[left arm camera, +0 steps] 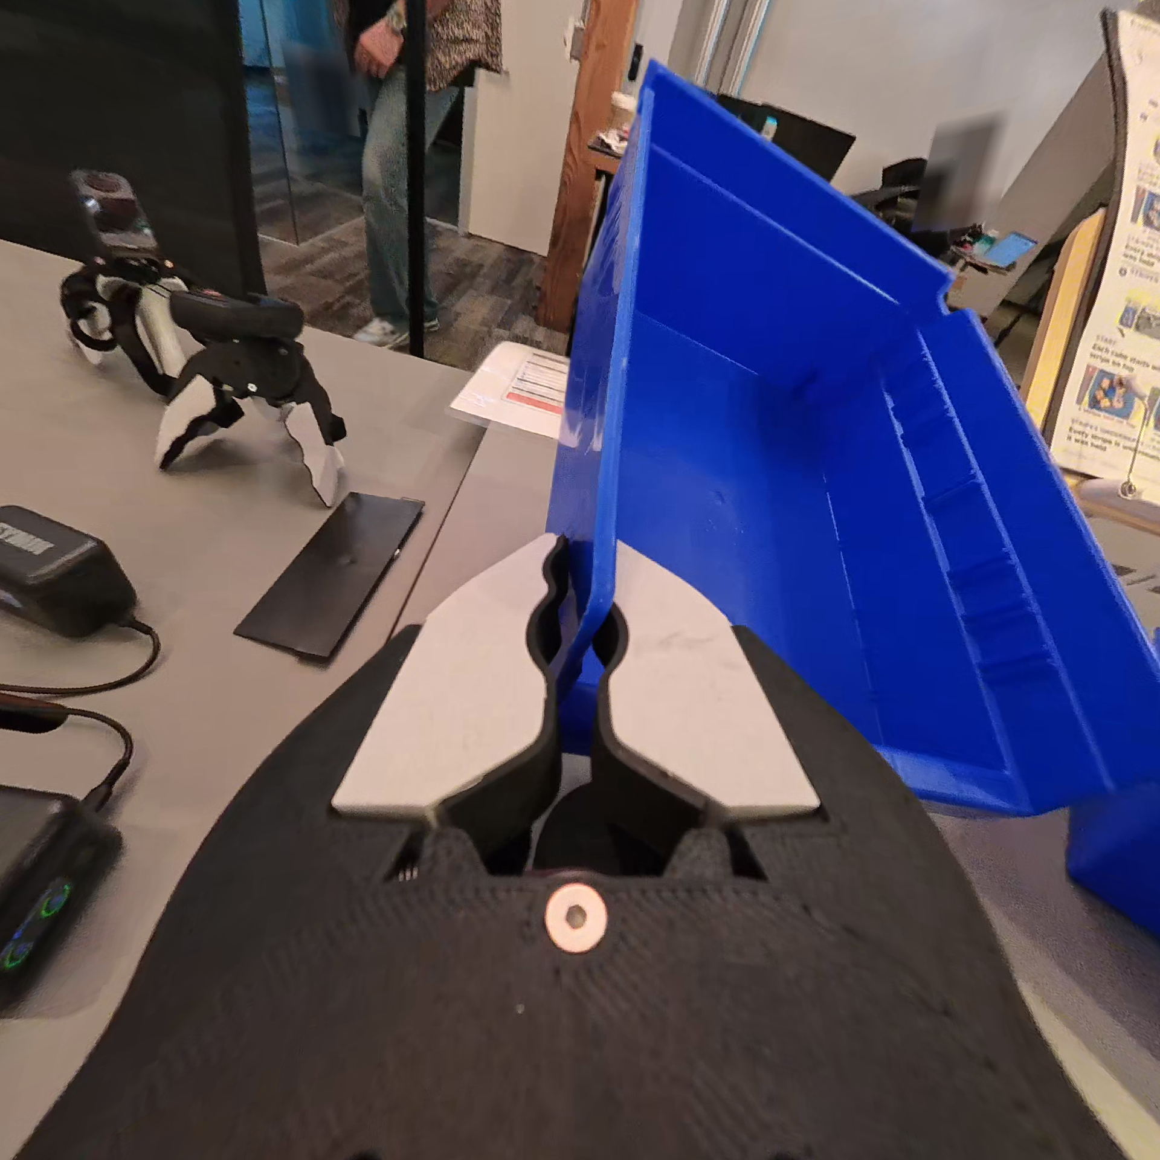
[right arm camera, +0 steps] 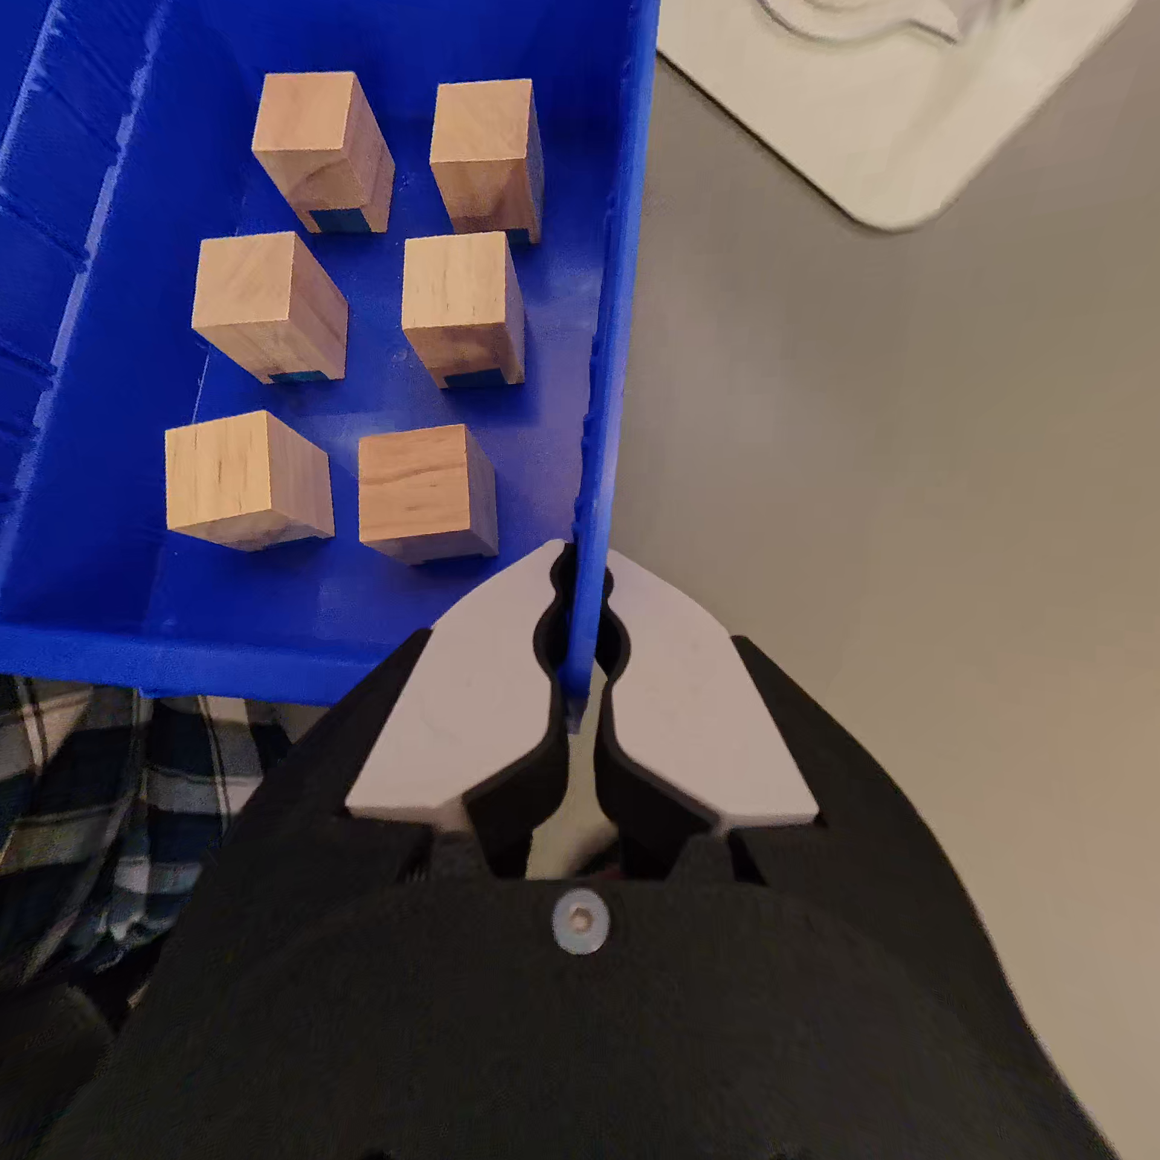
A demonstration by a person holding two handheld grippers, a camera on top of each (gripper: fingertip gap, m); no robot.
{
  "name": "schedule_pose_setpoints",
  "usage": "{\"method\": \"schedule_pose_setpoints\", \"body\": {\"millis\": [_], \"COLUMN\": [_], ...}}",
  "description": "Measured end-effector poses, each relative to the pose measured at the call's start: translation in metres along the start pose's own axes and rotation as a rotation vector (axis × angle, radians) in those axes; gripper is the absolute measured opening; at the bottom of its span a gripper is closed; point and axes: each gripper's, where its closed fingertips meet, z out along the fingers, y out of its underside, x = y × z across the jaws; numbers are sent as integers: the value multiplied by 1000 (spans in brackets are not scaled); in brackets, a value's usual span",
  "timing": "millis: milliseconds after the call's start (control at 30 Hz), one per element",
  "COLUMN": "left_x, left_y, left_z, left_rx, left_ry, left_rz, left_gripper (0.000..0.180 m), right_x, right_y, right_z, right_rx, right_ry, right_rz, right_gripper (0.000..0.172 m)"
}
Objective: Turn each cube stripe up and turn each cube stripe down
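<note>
My left wrist camera sits just behind my left gripper (left arm camera: 587, 602), looking forward and roughly level along the fingers, very close to the wall of the blue bin (left arm camera: 784, 502) and past it over the grey table (left arm camera: 207, 552) into the room. My right wrist camera sits just behind my right gripper (right arm camera: 584, 602), tipped steeply down, close over the bin's floor where six wooden cubes (right arm camera: 461, 307) stand. Both views share only the blue bin, each at a different wall.
</note>
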Motion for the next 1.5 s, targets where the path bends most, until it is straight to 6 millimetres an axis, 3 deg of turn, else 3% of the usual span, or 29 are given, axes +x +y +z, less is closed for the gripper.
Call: {"method": "schedule_pose_setpoints", "body": {"millis": [367, 600, 800, 867, 933, 1000, 1067, 1200, 1267, 1333, 1467, 1500], "left_x": [-31, -54, -65, -66, -67, -67, -65, -58, -55, -54, -56, -57], "left_y": [-10, -7, -5, -6, -7, -8, -9, -10, -11, -14, -19, -20], "left_z": [-19, -27, -31, -33, -34, -35, -34, -31, -31, -34, -39, -39], "left_rx": [76, 97, 107, 109, 112, 116, 120, 127, 126, 127, 146, 152], "left_ry": [-25, -49, -63, -66, -69, -70, -67, -53, -50, -53, -54, -53], "left_rz": [-46, -91, -112, -113, -111, -108, -109, -114, -106, -95, -97, -103], "left_gripper": [6, 6, 6, 6, 6, 6, 7, 7, 7, 6, 6, 6], "right_x": [-51, -48, -56, -55, -59, -87, -119, -164, -169, -178, -183, -186], "right_y": [-118, -169, -185, -190, -194, -192, -180, -158, -154, -156, -161, -162], "right_z": [104, 152, 169, 155, 128, 106, 102, 130, 150, 158, 174, 178], "right_rx": [97, 165, 267, 344, 422, 453, 403, 249, 185, 182, 163, 163], "right_ry": [-84, -56, -20, -7, 12, -50, -125, -209, -184, -226, -205, -206], "right_rz": [-44, 49, 11, -26, -152, -376, -593, -881, -965, -979, -1026, -1028], "right_gripper": [5, 5, 10, 22, 33, 45, 54, 51, 50, 43, 1, 10]}}
